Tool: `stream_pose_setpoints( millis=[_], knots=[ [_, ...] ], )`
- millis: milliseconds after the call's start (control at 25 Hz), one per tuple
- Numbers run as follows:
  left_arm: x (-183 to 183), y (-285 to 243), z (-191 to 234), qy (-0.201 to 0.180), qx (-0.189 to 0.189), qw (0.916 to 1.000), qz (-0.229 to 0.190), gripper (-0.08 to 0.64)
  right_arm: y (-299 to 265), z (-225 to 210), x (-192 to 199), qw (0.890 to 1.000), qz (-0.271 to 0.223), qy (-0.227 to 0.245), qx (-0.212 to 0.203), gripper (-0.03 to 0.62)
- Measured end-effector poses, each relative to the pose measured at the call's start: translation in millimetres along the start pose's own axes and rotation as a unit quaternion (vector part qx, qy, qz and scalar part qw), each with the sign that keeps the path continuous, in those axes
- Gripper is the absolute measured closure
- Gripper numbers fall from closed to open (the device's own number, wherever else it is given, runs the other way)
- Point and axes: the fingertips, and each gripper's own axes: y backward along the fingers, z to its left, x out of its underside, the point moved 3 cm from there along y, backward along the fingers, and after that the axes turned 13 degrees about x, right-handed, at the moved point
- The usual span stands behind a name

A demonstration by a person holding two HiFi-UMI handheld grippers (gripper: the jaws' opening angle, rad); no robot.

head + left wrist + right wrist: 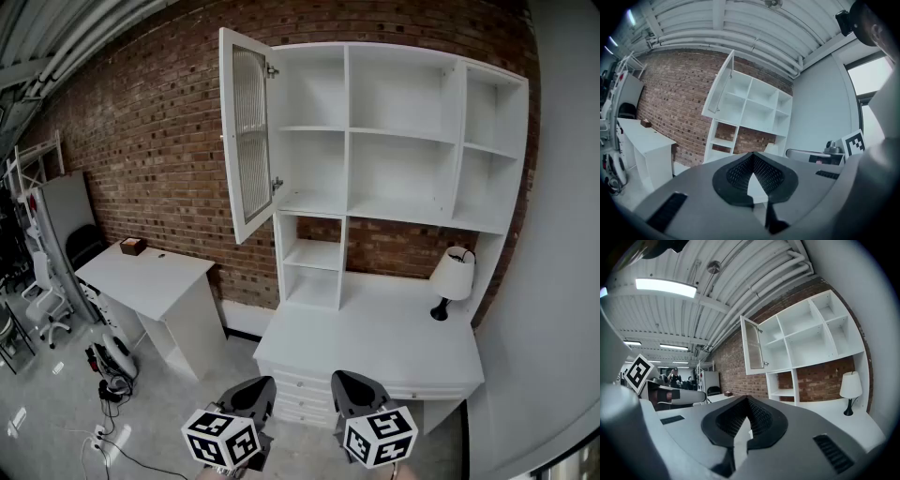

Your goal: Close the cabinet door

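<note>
One cabinet door (246,131) is swung wide open at the far left end of the white shelf unit (346,141), and nearer, well apart from it, the left gripper (251,394) and right gripper (356,389) sit side by side, both with jaws pressed together on nothing.

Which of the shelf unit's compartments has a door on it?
The top-left column: its glass-paned door stands swung open to the left. The other compartments are open-fronted.
</note>
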Motion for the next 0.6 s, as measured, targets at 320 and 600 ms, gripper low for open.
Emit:
stream_pose_setpoints(
  millis=[320, 600],
  knots=[
    [0.6, 6.5, 0.4, -0.001, -0.002, 1.0, 0.001, 0.554, 0.9, 6.4, 1.4, 1.0, 0.001, 0.003, -0.004, 0.566],
    [-0.2, 12.3, 2.5, -0.003, -0.003, 1.0, 0.003, 0.554, 0.3, 9.8, -2.3, 1.0, -0.008, -0.013, -0.008, 0.566]
  ],
)
